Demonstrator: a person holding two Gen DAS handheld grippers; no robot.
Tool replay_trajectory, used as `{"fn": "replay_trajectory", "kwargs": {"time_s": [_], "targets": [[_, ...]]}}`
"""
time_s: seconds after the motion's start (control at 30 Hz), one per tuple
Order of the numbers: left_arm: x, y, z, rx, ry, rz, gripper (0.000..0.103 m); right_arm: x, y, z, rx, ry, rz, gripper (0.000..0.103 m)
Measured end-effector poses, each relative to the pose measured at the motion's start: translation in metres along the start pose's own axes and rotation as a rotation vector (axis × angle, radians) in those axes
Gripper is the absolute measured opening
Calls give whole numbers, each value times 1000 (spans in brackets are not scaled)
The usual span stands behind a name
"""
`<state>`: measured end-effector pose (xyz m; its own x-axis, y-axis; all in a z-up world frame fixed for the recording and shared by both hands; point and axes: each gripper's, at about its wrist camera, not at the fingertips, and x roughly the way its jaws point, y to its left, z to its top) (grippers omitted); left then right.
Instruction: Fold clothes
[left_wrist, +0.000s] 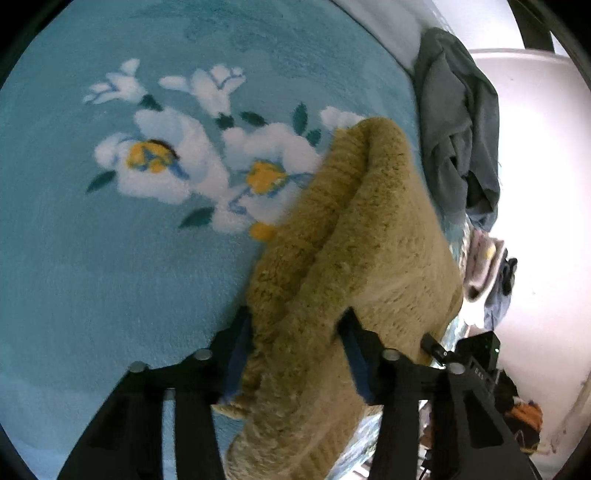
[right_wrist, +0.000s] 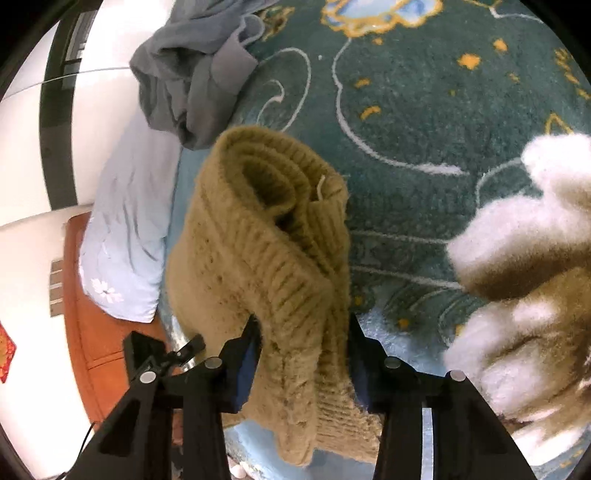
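Observation:
An olive-tan knitted sweater (left_wrist: 354, 236) is bunched between the fingers of my left gripper (left_wrist: 295, 325), which is shut on it and holds it above a teal blanket with white flowers (left_wrist: 110, 240). The same sweater (right_wrist: 266, 236) shows in the right wrist view, its ribbed edge rolled over. My right gripper (right_wrist: 301, 332) is shut on it too, above a dark green patterned blanket (right_wrist: 424, 129).
A crumpled grey garment (left_wrist: 454, 125) lies at the bed's edge; it also shows in the right wrist view (right_wrist: 192, 74). A fluffy white and tan garment (right_wrist: 524, 277) lies at the right. A pale blue pillow (right_wrist: 125, 236) and an orange-brown cabinet (right_wrist: 92, 339) are at the left.

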<state>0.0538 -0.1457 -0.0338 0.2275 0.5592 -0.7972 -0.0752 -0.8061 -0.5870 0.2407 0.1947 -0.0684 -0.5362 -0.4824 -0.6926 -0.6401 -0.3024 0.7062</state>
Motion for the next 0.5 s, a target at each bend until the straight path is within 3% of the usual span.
{"fn": "replay_trajectory", "kwargs": {"time_s": [0.2, 0.33, 0.5], "targets": [[-22, -23, -24, -13, -70, 53, 28, -13, 10, -6, -18, -11, 15, 30], [-40, -40, -51, -12, -100, 69, 26, -27, 21, -16, -37, -5, 50, 29], [-60, -43, -89, -82, -129, 52, 25, -50, 25, -32, -53, 17, 64, 28]]}}
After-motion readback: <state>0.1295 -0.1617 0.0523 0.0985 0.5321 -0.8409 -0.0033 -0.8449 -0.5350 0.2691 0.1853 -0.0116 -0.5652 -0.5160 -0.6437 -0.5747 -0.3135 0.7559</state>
